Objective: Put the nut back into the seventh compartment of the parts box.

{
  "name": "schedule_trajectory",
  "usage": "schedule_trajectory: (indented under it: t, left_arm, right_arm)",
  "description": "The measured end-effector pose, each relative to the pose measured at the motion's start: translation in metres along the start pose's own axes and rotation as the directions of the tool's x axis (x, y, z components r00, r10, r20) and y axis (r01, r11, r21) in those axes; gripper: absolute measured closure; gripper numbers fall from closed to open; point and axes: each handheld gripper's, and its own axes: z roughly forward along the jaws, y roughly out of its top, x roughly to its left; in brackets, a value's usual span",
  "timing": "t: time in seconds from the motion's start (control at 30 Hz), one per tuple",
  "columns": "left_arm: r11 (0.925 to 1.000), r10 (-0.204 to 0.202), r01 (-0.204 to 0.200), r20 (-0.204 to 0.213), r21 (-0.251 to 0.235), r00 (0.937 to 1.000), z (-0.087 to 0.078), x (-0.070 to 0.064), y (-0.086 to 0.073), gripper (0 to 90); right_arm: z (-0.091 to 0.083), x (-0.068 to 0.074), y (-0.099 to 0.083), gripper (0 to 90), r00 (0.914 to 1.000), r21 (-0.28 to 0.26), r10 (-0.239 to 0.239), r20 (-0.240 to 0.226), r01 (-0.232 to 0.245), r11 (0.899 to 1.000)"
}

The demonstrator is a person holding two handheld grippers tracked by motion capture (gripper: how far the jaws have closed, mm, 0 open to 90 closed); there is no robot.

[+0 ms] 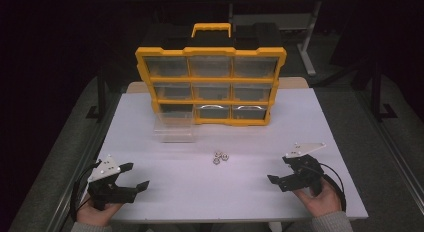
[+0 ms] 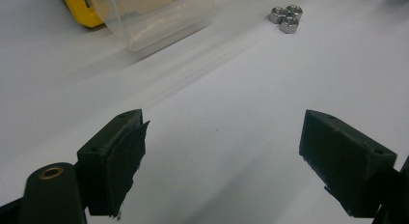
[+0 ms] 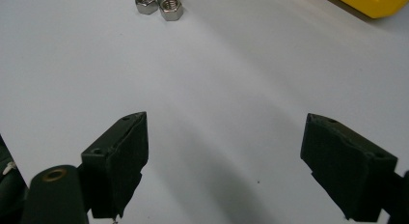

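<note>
Steel nuts point(image 1: 220, 157): three; grippers: two.

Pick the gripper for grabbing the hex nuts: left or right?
Right, marginally. The hex nuts lie mid-table, a little nearer the right gripper than the left gripper. Both stand open and empty. The clear drawer sits on the left side, so the left could steady it.

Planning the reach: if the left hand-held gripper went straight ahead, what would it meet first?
Probably bare table first; the left hand-held gripper then roughly lines up between the clear drawer and nuts.
</note>
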Motion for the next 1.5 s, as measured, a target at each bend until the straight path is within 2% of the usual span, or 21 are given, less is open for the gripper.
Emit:
schedule_trajectory:
  t: [0.3,0.73,0.83,0.9,1.2,1.37,1.5]
  left_arm:
    - [1.0000,0.006,-0.006,0.006,0.006,1.0000,0.000,0.000,0.000,16.2]
    - [0.9999,0.006,-0.006,0.005,0.011,1.0000,0.000,0.001,-0.001,16.3]
    - [0.9999,0.010,-0.010,0.004,0.013,0.9999,0.000,0.001,-0.001,16.4]
    - [1.0000,0.001,-0.001,0.003,0.008,1.0000,0.001,0.000,-0.001,16.4]
    - [0.9999,0.007,-0.007,0.001,0.013,1.0000,0.001,0.002,-0.001,16.6]
    - [0.9999,-0.009,0.009,-0.001,0.004,1.0000,0.002,0.002,-0.001,16.6]
    - [1.0000,-0.007,0.007,-0.001,0.005,1.0000,0.002,0.002,-0.001,16.6]
  right_arm:
    - [0.002,0.000,-0.001,15.9,0.9997,0.018,0.021,-0.010,-0.021,1.000]
    - [0.002,-0.001,0.000,16.1,0.9996,0.006,0.021,-0.017,-0.021,1.000]
    - [0.004,-0.001,0.000,16.1,0.9996,0.020,0.020,-0.018,-0.019,1.000]
    - [0.006,0.000,0.003,16.1,0.9995,0.023,0.017,-0.026,-0.017,1.000]
    - [0.012,0.001,0.014,17.6,0.9991,0.039,0.002,-0.041,0.000,0.999]
    - [0.016,-0.001,0.021,17.9,0.9987,0.051,0.012,-0.051,-0.010,0.999]
    - [0.021,-0.002,0.028,19.1,0.9980,0.056,0.009,-0.063,-0.005,0.998]
